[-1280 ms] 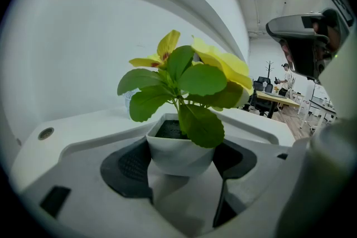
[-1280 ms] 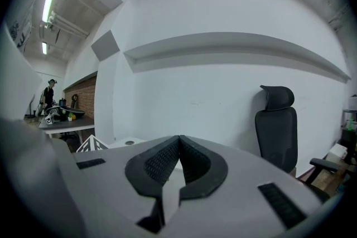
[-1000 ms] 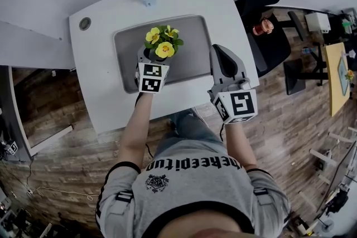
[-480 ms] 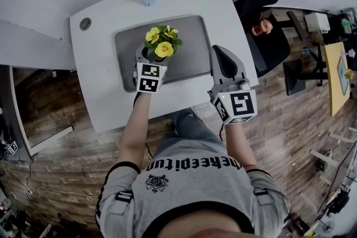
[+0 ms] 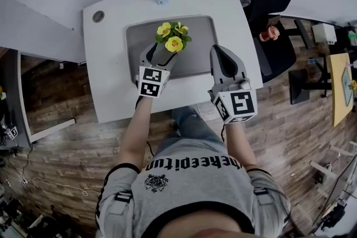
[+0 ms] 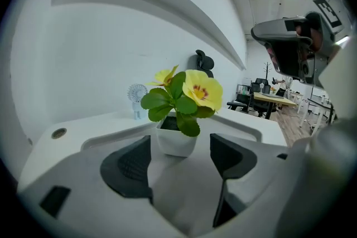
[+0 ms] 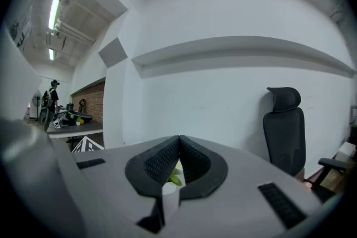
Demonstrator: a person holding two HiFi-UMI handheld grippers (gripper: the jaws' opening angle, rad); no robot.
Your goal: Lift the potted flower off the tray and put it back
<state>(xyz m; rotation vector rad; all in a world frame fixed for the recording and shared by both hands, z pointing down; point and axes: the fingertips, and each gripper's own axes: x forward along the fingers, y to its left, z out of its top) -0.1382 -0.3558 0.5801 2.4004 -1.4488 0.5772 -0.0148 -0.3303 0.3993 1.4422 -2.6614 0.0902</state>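
**DESK:** Need caption copy. What's in shot?

**PHOTOG:** Operator at a white bench (image 5: 111, 95) lines up the left claw (image 6: 177, 156), grey w/ black ribbed pads, on a yellow-bloomed potted flower (image 5: 173, 42). The plant stands upright near the middle of a grey rectangular tray (image 5: 201, 64). Jaws are spread wide, nothing held. The small white pot (image 6: 176, 141) sits just ahead of the tips, in line w/ the gap; no contact that I can see.

**DESK:** And the other hand?

**PHOTOG:** Right claw (image 7: 179, 146) is clenched on itself, pads together, empty. It sits over the tray's right edge, apart from the plant.

**DESK:** How will it handle? Readers will ask.

**PHOTOG:** My read only: light, w/ a stiff pot, prob. plastic or ceramic. Sides look smooth, so it could slip under a weak pinch. It's a bit top-heavy too. The green leaves (image 6: 167, 103) and blooms overhang the rim, and they're soft and easy to crush. Best hold looks like two opposite side walls of the pot, low-to-mid, under the foliage. One pad per side, kept level so nothing tips out. Avoid stems and petals altogether.

**DESK:** Stage?

**PHOTOG:** Looks like approach, pre-grip. Pot is on the tray, lift not begun.
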